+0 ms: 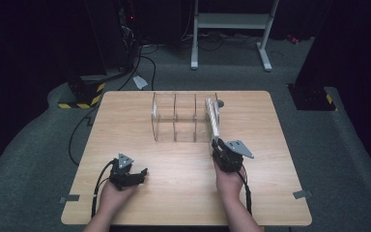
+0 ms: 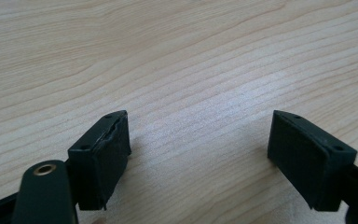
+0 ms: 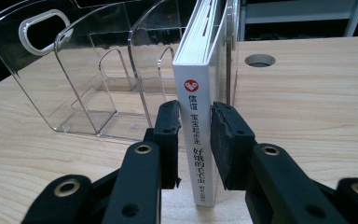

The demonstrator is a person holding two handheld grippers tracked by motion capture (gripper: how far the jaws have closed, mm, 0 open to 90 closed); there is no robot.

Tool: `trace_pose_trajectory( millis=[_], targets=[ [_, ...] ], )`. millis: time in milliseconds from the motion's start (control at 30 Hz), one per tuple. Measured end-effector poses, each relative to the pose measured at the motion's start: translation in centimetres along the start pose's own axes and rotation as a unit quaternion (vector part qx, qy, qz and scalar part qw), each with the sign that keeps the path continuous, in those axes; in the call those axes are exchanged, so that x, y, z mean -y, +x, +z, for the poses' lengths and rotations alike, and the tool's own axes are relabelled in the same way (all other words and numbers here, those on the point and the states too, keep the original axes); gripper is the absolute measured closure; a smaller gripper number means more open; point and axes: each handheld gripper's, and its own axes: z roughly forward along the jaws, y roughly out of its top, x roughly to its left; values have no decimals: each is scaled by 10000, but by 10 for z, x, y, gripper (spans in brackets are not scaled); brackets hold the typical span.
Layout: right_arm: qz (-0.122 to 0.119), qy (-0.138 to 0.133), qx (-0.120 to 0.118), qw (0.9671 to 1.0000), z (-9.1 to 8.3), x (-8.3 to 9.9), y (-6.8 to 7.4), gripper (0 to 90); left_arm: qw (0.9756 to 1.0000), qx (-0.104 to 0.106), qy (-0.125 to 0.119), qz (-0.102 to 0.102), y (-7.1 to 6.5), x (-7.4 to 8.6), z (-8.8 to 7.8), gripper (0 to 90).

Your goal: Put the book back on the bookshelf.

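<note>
**Book halfway into the rack's end slot**

The work in hand looks like shelving a white book (image 3: 199, 135) in a clear plastic file rack (image 1: 174, 118) that stands near the far edge of the tabletop (image 1: 125, 125), a little right of its middle. Judged from how things lie, the job is partly done: the book's far end already sits inside the rack's right-hand compartment, between the last divider and the end wall, while its near end, spine first, sticks out toward the person. What seems left is to push it fully in and let go. The other compartments of the rack hold nothing.

The right gripper (image 3: 196, 140) has its jaws drawn in narrow and pressed on both covers of the book just behind the spine, which stands upright between the pads. In the high view the book (image 1: 213, 121) runs from that gripper (image 1: 218, 145) straight back into the rack.

The left gripper (image 1: 142, 173) rests near the tabletop's front-left corner, well apart from book and rack. Its jaws stand wide, with only bare wood between them.
</note>
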Motion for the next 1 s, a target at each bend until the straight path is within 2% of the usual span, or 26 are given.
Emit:
trace_pose_trajectory(
  millis=[433,1000],
  targets=[
    [197,-24,36,9998,3,-1,3,718,10000,0,1,0,0,0,0,211],
    [87,-89,127,9998,10,-7,7,713,10000,-12,3,23,0,0,0,212]
  ],
)
